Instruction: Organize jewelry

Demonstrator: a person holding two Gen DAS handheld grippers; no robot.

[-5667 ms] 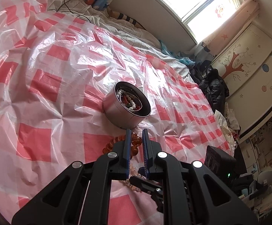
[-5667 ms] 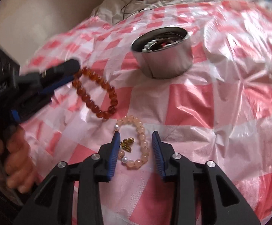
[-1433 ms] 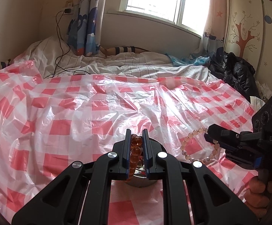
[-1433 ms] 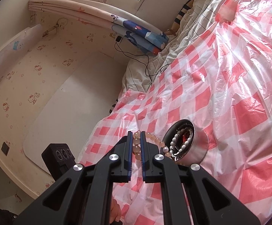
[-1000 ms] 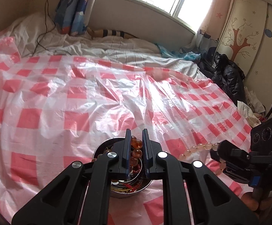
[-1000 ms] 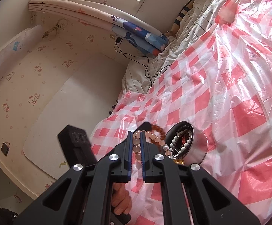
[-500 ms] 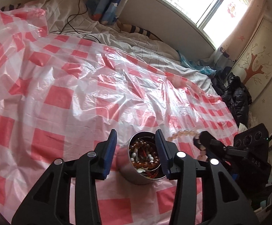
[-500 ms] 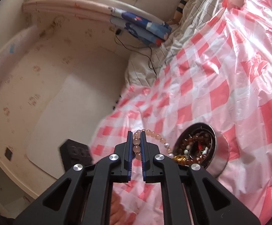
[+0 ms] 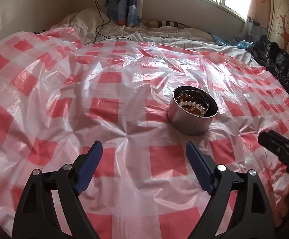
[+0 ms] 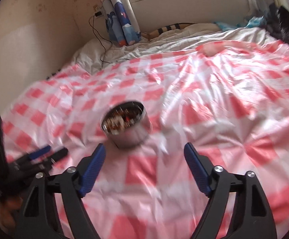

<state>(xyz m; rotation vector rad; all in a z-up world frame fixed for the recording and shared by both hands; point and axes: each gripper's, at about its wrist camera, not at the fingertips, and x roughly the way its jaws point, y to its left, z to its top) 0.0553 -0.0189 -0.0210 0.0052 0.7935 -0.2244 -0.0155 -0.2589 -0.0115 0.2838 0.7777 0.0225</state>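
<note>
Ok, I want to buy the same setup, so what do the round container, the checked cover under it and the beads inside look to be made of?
Container: metal, probably steel or tin, with a brushed silver wall and a thin rim.
Checked cover: thin plastic film, glossy, crinkled, translucent between the red squares.
Beads: glossy amber-brown and milky pale ones; glass, resin or stone, I cannot tell which.

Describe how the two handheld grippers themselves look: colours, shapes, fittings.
The left gripper and right gripper look alike: matte black angular linkage arms with triangular cut-outs, round silver pivot bolts, and flat blue textured finger pads. No cables or markings show. The hand gripping the left one appears bare, though blurred.
</note>
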